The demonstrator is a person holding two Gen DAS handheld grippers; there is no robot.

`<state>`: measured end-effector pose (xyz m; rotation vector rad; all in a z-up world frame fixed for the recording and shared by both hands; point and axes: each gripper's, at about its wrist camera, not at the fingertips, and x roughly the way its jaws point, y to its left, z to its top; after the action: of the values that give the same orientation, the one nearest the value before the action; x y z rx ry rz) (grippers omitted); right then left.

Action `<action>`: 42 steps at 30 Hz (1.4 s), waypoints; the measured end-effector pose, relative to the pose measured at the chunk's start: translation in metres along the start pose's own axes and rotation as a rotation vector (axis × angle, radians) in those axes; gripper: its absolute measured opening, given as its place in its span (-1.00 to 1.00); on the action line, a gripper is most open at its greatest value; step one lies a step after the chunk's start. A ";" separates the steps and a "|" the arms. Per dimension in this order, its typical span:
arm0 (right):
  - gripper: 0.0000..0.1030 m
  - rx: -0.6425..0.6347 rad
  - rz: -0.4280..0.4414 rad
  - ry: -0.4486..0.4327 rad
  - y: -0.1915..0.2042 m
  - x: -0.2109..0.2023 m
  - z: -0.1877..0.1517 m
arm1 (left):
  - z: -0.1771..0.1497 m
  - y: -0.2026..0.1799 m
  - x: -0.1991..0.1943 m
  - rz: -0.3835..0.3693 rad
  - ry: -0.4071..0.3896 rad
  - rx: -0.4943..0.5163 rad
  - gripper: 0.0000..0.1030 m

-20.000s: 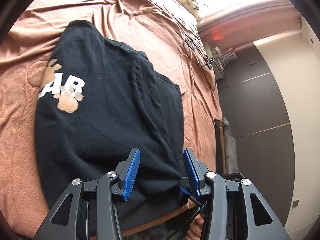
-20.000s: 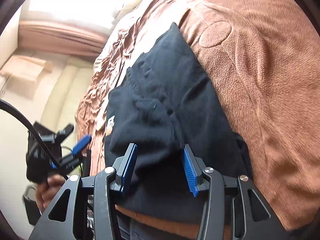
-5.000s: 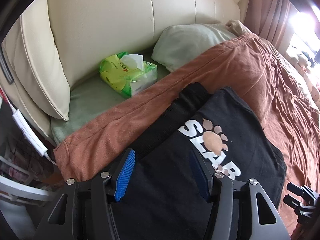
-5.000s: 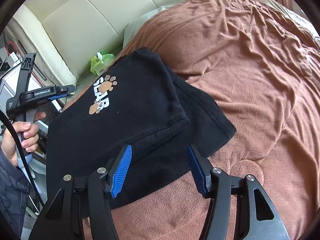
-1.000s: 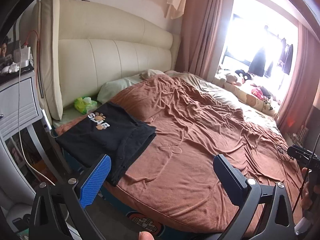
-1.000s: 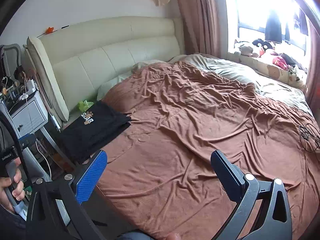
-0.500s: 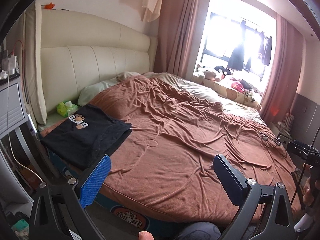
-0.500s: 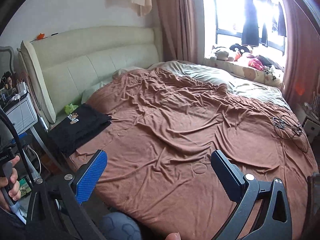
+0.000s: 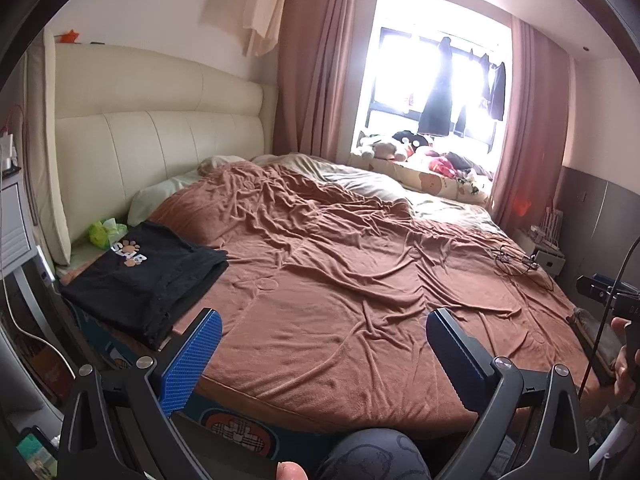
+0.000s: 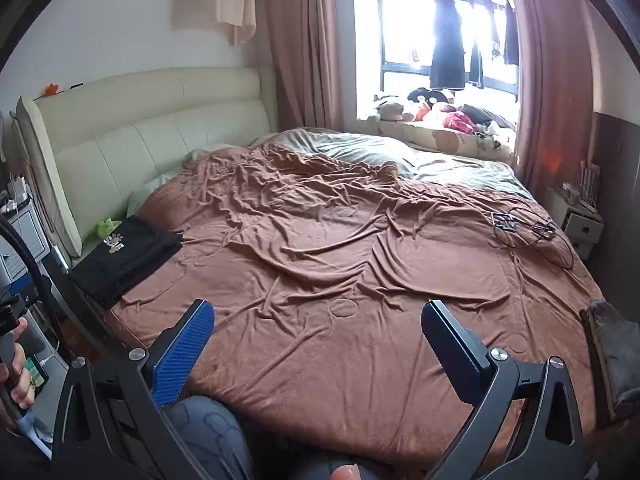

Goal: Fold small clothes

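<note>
**Both tongs wide open, nothing held**

Left tongs (image 9: 322, 354): jaws spread wide, blue pads facing inward, nothing between them, held level in the air. Right tongs (image 10: 318, 344): same, jaws fully apart, nothing gripped. Left hand (image 10: 14, 364) is at the left edge of the right wrist view, fingers wrapped round its handle. Right hand (image 9: 626, 364) shows at the right edge of the left wrist view, gripping its handle. Knee (image 9: 370, 456) sits low between the left tongs.
</note>
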<state>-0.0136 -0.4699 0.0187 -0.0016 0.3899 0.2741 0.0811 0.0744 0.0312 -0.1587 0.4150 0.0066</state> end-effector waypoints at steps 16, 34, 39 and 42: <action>1.00 0.074 -0.118 -0.038 -0.002 -0.014 -0.043 | -0.032 -0.024 -0.014 -0.025 -0.031 0.064 0.99; 1.00 0.100 -0.206 -0.085 0.007 -0.018 -0.078 | -0.054 -0.041 -0.017 -0.043 -0.059 0.117 0.99; 1.00 0.106 -0.202 -0.072 0.003 -0.015 -0.087 | -0.055 -0.043 -0.018 -0.042 -0.060 0.119 0.99; 1.00 0.106 -0.202 -0.072 0.003 -0.016 -0.088 | -0.055 -0.044 -0.019 -0.038 -0.063 0.125 0.99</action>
<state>-0.0615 -0.4756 -0.0563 0.0722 0.3291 0.0542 0.0434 0.0233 -0.0042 -0.0435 0.3485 -0.0512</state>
